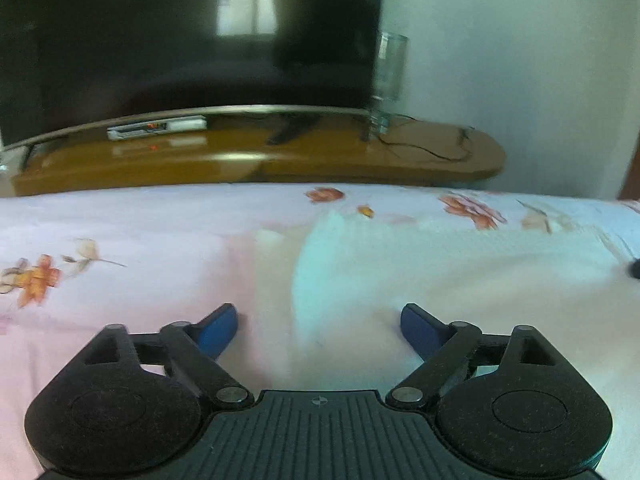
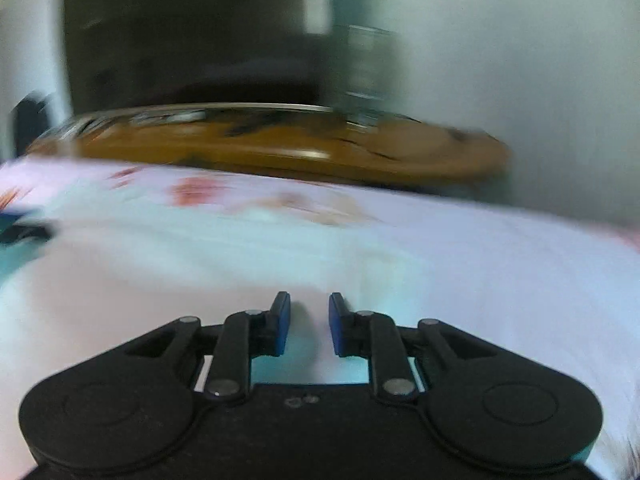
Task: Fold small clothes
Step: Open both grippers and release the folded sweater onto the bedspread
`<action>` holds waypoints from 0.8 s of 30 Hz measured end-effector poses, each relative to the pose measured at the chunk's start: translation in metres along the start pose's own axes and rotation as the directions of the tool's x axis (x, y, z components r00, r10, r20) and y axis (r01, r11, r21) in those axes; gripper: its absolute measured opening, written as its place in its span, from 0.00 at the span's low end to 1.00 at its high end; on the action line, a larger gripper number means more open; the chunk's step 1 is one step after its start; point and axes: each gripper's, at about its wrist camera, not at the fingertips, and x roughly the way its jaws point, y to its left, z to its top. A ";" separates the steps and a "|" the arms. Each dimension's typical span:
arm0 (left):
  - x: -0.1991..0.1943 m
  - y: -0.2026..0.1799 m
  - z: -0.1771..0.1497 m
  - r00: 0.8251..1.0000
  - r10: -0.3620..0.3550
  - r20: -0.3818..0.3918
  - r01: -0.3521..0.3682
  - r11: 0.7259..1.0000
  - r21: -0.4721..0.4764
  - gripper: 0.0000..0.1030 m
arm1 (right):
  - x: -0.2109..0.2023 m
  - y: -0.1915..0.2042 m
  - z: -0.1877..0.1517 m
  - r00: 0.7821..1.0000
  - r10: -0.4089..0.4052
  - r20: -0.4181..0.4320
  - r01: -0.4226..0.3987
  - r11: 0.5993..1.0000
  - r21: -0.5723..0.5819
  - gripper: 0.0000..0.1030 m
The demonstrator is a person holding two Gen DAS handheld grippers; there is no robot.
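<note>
the pale garment [image 1: 340, 264] lay flat on the floral bedsheet [image 1: 120, 220], just in front of both your grippers. your left gripper [image 1: 319, 320] was spread wide, nothing between its jaws; your right gripper [image 2: 309, 320] stood narrowly parted, gripping nothing. you seemed between folds; next you needed a fresh pinch on an edge.
</note>
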 end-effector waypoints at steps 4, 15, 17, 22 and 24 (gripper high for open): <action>-0.038 -0.027 0.006 0.991 -0.067 0.119 0.074 0.996 -0.053 0.86 | -0.041 0.022 0.004 0.993 0.037 0.109 -0.038 0.999 0.007 0.21; -0.050 -0.053 -0.038 0.996 -0.089 -0.014 0.090 0.987 0.135 0.86 | -0.035 0.083 -0.033 0.997 0.076 -0.022 -0.079 0.988 -0.136 0.18; -0.058 -0.034 -0.043 1.000 -0.006 -0.024 0.009 0.995 0.097 0.86 | -0.048 0.056 -0.038 1.000 0.006 -0.023 -0.008 0.996 -0.087 0.13; -0.103 -0.031 -0.056 0.997 -0.061 0.050 0.066 0.993 -0.102 0.86 | -0.100 0.072 -0.042 0.996 0.073 0.058 -0.070 0.996 -0.060 0.21; -0.112 -0.057 -0.067 0.994 -0.102 0.036 0.104 0.992 -0.071 0.86 | -0.107 0.101 -0.053 0.991 0.122 0.049 -0.118 0.990 -0.080 0.21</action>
